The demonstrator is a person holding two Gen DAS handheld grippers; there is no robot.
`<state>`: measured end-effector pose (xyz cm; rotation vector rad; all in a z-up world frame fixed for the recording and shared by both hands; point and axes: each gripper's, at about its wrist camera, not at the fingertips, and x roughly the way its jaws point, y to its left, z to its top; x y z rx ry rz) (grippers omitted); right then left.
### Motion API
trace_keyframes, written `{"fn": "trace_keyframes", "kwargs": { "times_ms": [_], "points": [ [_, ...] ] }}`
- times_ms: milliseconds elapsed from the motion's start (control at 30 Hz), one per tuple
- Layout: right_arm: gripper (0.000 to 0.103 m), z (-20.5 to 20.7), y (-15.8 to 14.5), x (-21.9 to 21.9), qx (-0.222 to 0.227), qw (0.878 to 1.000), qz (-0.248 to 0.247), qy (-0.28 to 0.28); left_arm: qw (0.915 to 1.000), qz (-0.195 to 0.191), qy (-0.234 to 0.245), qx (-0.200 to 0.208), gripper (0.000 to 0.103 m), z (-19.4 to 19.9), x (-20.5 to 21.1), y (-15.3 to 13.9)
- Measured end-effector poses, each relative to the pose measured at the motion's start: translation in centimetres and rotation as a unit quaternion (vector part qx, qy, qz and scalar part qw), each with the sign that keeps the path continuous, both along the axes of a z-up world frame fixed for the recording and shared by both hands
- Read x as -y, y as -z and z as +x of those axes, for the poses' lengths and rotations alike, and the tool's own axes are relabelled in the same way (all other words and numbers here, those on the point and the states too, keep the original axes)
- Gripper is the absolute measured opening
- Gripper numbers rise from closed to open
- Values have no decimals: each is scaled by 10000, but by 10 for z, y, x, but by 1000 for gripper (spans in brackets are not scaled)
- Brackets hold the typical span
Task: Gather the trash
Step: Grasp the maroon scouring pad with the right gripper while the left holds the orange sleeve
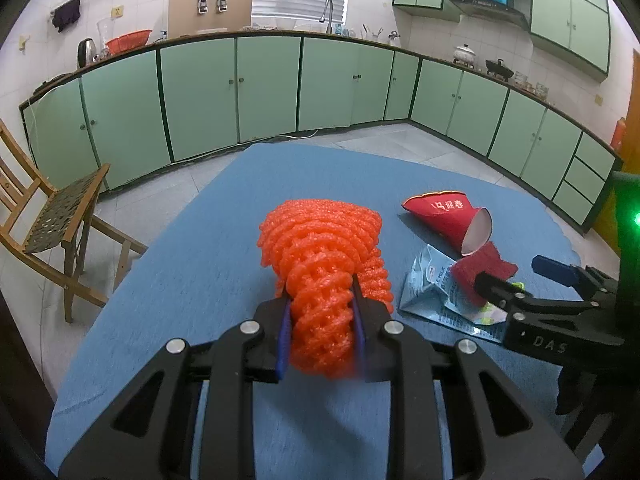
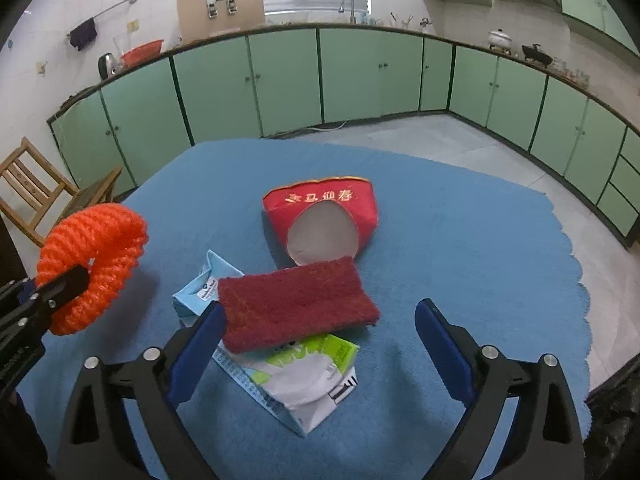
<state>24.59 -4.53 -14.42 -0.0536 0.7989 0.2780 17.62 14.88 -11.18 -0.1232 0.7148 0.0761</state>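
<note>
My left gripper (image 1: 320, 308) is shut on an orange foam net sleeve (image 1: 324, 256) and holds it above the blue tablecloth (image 1: 200, 272); it also shows in the right wrist view (image 2: 94, 264). My right gripper (image 2: 320, 320) is open, its jaws on either side of a dark red scouring pad (image 2: 296, 304) that lies on a flattened milk carton (image 2: 304, 380). A crushed red paper cup (image 2: 324, 216) lies just behind the pad. In the left wrist view the right gripper (image 1: 516, 276) comes in from the right beside the pad (image 1: 482, 270), the carton (image 1: 432, 292) and the cup (image 1: 448, 216).
The table is round and its far edge (image 2: 360, 148) drops to a tiled floor. A wooden folding chair (image 1: 52, 216) stands to the left. Green kitchen cabinets (image 1: 264, 88) line the walls behind. Black plastic (image 2: 612, 412) shows at the lower right.
</note>
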Motion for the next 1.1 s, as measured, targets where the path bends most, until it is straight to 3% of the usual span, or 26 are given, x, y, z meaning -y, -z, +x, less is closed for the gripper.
{"fn": "trace_keyframes", "kwargs": {
  "times_ms": [200,567,733,800,867,1100],
  "points": [
    [94,6,10,0,-231,9996,101,-98,10000,-5,30,-33,23,1,0,3],
    [97,-5,2,-2,-24,9998,61,-201,9999,-20,9,-155,23,4,-4,7],
    [97,1,5,-11,-21,9994,-200,-279,9997,-38,-17,-230,23,6,-7,10],
    [94,4,7,-13,-71,9993,-206,-312,9997,-36,-14,-246,23,6,-6,12],
    [83,7,8,-12,-184,9991,-138,-359,9997,-28,2,-253,23,7,-6,13],
    [82,2,-3,1,-46,9995,30,-312,9998,-62,50,-198,23,7,-6,10]
  ]
}}
